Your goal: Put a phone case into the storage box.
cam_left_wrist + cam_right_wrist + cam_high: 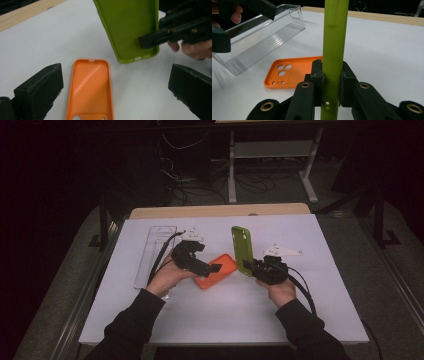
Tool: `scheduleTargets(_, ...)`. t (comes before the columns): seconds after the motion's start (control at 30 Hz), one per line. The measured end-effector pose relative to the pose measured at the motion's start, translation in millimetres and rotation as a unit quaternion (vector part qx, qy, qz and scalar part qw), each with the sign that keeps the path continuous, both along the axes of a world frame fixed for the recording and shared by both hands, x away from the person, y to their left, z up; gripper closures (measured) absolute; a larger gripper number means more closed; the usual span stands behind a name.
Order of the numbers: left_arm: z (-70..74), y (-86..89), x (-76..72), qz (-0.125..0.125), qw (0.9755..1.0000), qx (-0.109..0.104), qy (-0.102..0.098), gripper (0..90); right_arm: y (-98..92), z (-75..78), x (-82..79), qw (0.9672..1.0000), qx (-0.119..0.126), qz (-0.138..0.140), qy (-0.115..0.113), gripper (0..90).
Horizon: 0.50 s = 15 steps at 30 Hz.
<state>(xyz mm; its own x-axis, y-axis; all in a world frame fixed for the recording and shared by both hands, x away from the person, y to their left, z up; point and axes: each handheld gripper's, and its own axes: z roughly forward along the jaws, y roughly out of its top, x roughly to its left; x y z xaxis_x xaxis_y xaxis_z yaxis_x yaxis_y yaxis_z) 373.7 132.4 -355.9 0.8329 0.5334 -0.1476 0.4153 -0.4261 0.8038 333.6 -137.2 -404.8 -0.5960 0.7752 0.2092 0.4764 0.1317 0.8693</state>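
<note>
My right gripper (250, 266) is clamped on the green phone case (241, 249), gripping it near its lower end; in the right gripper view the two black jaws press on both faces of the case (335, 50), which stands on edge and upright between them. In the high view the green case rises above the white bench (300, 315), lifted clear of it, with its hollow side turned toward my left hand. My left gripper (216, 268) stands released: in the left gripper view its jaws are spread wide apart with nothing between the pads, one on each side of the orange phone case (90, 90). The orange case (216, 271) lies flat on the bench, hollow side up, between my two hands, and the left gripper's tip hovers over its near-left part. The lower end of the green case (130, 27) hangs just beyond the far end of the orange one. Farther off, at the left side of the bench, lies a clear plastic tray (154, 254), long and narrow, apart from both cases.
</note>
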Motion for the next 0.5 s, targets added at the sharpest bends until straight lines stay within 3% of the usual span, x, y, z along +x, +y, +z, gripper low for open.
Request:
scheduleTargets(0.2,2.4,-10.1,4.2,0.007,0.9996,-0.027,-0.002,0.0,7.1,3.1,-1.8,1.0,0.001,0.001,-0.009,75.9)
scheduleTargets(0.5,3.7,-29.8,8.9,0.009,0.999,-0.044,-0.005,0.0,15.8,6.5,-5.7,0.9998,-0.004,0.009,-0.015,75.8)
